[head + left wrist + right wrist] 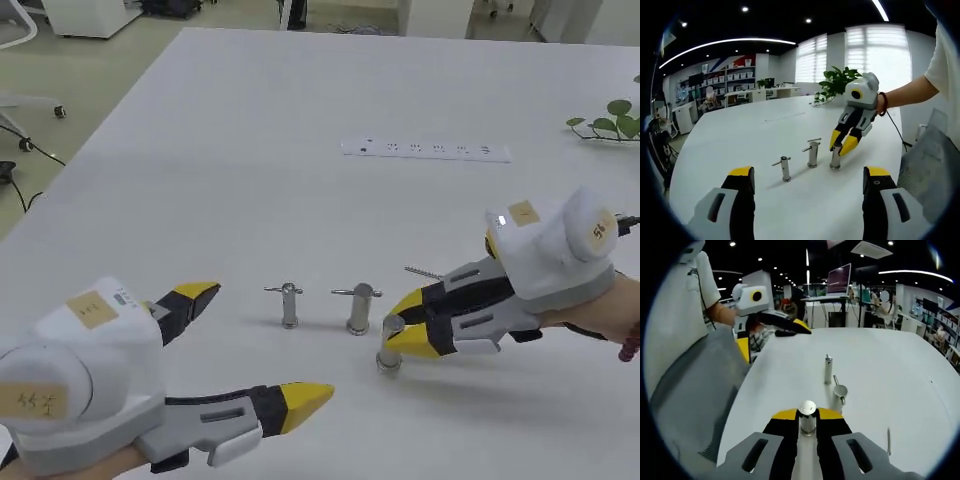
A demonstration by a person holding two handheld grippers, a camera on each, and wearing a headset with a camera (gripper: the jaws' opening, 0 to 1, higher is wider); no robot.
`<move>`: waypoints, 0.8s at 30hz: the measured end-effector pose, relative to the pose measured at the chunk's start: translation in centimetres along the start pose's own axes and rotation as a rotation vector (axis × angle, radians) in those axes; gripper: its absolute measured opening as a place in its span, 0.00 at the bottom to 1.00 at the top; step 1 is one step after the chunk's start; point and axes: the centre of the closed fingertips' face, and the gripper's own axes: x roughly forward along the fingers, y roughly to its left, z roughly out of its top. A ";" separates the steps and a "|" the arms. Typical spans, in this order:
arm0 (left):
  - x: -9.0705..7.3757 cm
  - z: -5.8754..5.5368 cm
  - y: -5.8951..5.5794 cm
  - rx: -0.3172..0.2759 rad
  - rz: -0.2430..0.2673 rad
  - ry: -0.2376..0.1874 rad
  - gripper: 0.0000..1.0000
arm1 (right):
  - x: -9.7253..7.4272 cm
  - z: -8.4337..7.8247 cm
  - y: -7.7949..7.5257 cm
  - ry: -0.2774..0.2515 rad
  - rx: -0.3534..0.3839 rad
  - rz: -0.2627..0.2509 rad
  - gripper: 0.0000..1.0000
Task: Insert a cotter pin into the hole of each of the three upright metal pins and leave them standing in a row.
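Three upright metal pins stand in a row on the white table [250,180]. The left pin [289,305] and the middle pin [359,308] each carry a cotter pin through the top. My right gripper [403,325] is shut on the third pin [389,347], whose round head [807,412] shows between the yellow fingertips [785,415]. A loose cotter pin [422,271] lies on the table just behind that gripper. My left gripper [250,347] stands open at the near left, well short of the row [813,153], with nothing between its jaws.
A white power strip [425,150] lies across the far middle of the table. A potted plant [610,120] sits at the far right edge. Desks, shelves and chairs fill the room behind [730,90].
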 end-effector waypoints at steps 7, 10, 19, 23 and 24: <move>0.0 0.0 0.1 -0.001 0.005 0.000 0.89 | 1.0 0.1 0.6 0.008 -0.029 0.041 0.13; -0.1 -0.1 0.2 -0.001 0.007 0.002 0.89 | 1.3 0.1 0.6 0.005 -0.036 0.052 0.13; -0.2 -0.1 0.3 -0.014 0.010 -0.006 0.89 | 1.7 0.2 0.9 0.009 -0.056 0.081 0.13; -0.2 -0.1 0.4 -0.012 0.010 -0.002 0.89 | 1.7 0.2 1.0 0.012 -0.071 0.095 0.14; -0.2 -0.2 0.4 -0.011 0.009 -0.002 0.89 | 1.7 0.2 1.0 0.015 -0.074 0.098 0.14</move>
